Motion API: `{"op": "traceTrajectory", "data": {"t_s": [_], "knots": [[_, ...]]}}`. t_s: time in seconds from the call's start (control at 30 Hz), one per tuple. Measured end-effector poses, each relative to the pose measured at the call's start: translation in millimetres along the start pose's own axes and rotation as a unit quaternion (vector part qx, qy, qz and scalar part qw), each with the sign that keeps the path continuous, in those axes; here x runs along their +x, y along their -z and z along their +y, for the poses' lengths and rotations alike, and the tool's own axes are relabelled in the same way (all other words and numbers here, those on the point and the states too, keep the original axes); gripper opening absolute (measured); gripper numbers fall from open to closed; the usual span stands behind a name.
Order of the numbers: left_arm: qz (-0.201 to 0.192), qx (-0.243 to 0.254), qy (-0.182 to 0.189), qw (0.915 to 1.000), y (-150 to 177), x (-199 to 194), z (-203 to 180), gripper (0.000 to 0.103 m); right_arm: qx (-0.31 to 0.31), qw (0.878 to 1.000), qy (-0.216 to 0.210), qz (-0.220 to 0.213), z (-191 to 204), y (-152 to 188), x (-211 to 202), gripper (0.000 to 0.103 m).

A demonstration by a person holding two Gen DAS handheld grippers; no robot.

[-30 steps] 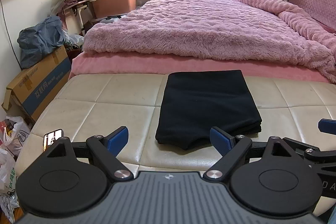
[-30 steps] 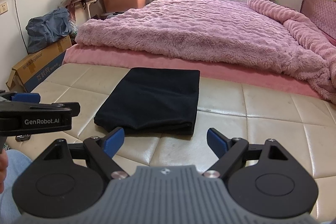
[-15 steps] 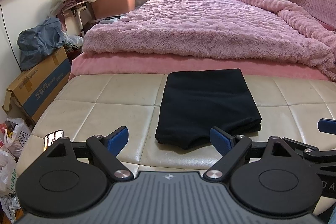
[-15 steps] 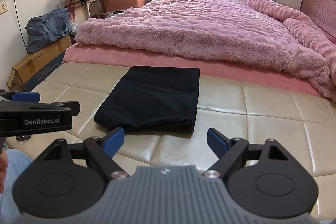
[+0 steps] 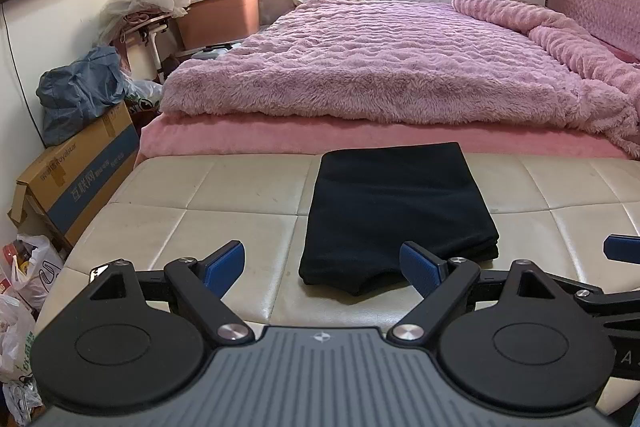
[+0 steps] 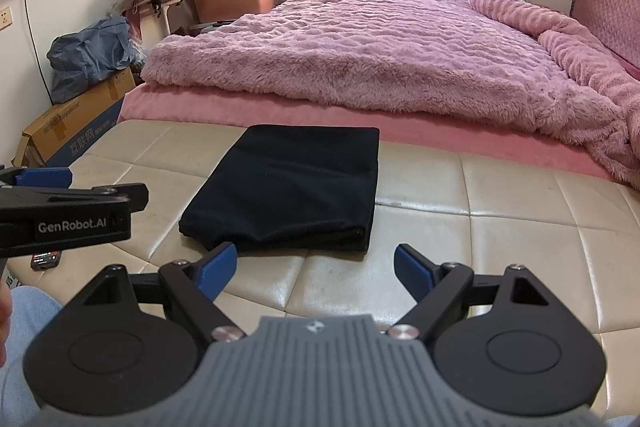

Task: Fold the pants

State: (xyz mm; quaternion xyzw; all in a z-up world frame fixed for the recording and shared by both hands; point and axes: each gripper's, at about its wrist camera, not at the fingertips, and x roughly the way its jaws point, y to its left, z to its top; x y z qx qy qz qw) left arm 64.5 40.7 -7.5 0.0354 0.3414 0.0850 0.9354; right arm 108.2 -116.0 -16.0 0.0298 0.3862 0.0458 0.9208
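Nothing has moved; only the right view shows the phone (image 6: 45, 258) beside the folded pants (image 6: 292, 195).

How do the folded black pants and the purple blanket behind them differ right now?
The pants are plain black and smooth; the blanket is purple and fluffy with a rippled pile. The pants make a compact folded rectangle, while the blanket is spread wide across the bed. The pants lie on the cream bench; the blanket drapes over a pink mattress. Both lie untouched, with both tongs open and empty.
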Motion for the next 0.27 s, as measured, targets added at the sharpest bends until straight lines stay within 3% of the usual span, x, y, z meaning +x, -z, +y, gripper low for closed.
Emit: {"op": "traceTrajectory", "data": {"t_s": [0.27], "knots": [[0.000, 0.003, 0.004, 1.0000, 1.0, 0.8, 0.2, 0.102, 0.001, 1.000, -0.002, 0.002, -0.2, 1.2, 0.2, 0.082]]}}
